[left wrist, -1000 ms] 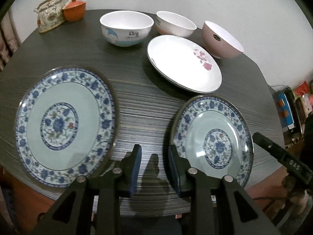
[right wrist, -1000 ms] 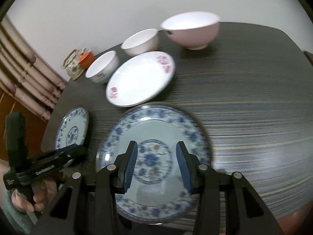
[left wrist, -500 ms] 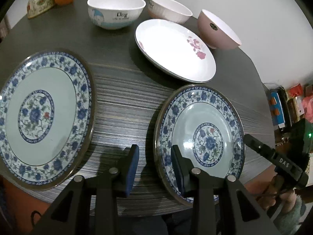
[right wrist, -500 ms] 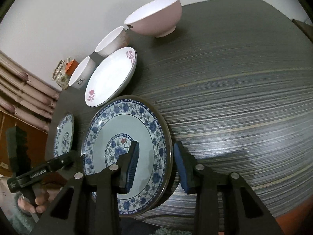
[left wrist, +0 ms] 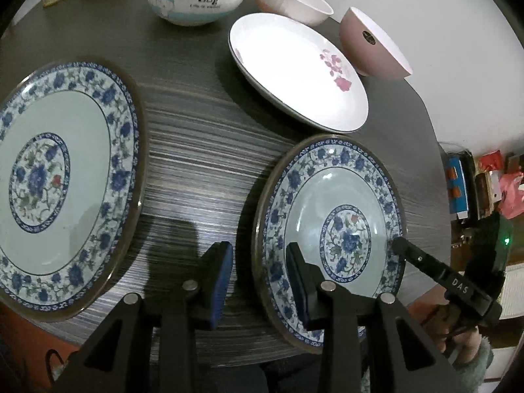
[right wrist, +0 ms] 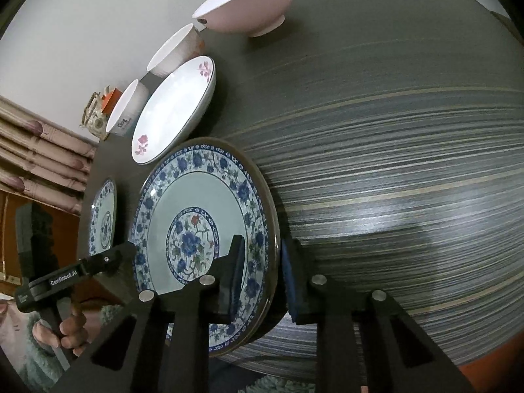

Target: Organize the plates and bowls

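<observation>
Right gripper (right wrist: pixel 262 268): my jaws have just been closing over the near blue plate (right wrist: pixel 203 229) rim at 3 o'clock; contact unclear.
Left gripper (left wrist: pixel 258 271): partly open, straddling the 9 o'clock rim, not clamped.
Risk: glazed rim may slip; plate overhangs worktop (right wrist: pixel 393 163).

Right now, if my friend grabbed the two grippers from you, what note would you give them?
Left gripper: jaws open, astride one rim of a blue floral plate, not pinching.
Right gripper: jaws have just been closing around the same plate's opposite rim; I cannot tell if they pinch yet.
Things: that plate lies on the table; the second blue floral plate lies apart beside it; behind are the white plate with pink flowers, cartoon bowl, white bowl and pink bowl.
Done: nothing stacked.
Left: probably lift this plate onto its twin, then gather the bowls.
</observation>
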`<state>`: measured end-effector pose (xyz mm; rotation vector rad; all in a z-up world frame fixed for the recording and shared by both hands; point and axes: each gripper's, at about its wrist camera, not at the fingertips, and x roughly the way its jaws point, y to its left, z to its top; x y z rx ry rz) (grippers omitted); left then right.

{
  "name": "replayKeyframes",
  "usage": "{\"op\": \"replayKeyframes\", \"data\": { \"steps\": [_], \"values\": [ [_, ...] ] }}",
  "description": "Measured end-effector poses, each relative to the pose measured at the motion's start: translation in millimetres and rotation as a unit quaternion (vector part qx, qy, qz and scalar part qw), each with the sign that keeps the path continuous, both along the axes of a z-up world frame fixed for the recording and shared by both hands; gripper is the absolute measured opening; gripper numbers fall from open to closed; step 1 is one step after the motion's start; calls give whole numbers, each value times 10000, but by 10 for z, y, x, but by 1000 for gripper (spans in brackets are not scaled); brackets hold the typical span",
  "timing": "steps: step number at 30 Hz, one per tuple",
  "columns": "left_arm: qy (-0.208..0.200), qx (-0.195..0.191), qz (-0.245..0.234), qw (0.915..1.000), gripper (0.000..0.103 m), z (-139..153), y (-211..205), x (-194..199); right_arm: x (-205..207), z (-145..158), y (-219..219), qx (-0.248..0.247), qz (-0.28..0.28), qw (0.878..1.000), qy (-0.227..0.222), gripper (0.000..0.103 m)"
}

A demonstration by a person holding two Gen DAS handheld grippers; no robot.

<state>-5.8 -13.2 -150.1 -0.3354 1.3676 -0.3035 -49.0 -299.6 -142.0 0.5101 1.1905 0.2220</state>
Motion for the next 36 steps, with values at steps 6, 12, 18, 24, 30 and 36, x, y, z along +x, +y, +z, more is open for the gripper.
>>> {"op": "replayKeyframes", "data": {
  "steps": [6,12,18,24,30,36],
  "values": [
    [-101,120,-127,9998,32,-12,-64,36,14,-24,-11,50,-21,10000,41,18],
    [-124,162,-295,9994,20,-25,-144,60,17,-29,-4,56,-29,10000,35,18],
    [-183,175,-335,9991,20,-12,-125,35,20,-27,-21,38,-66,10000,41,16],
    [-228,209,-364,9989,20,3,-111,8,43,-15,9,-72,-1,10000,28,16],
    [-324,257,-368,9985,20,65,-53,-19,48,-18,53,-116,98,9999,21,15],
    [-368,298,-351,9983,20,116,-1,-71,39,-6,98,-108,190,9998,-17,15]
  ]
}}
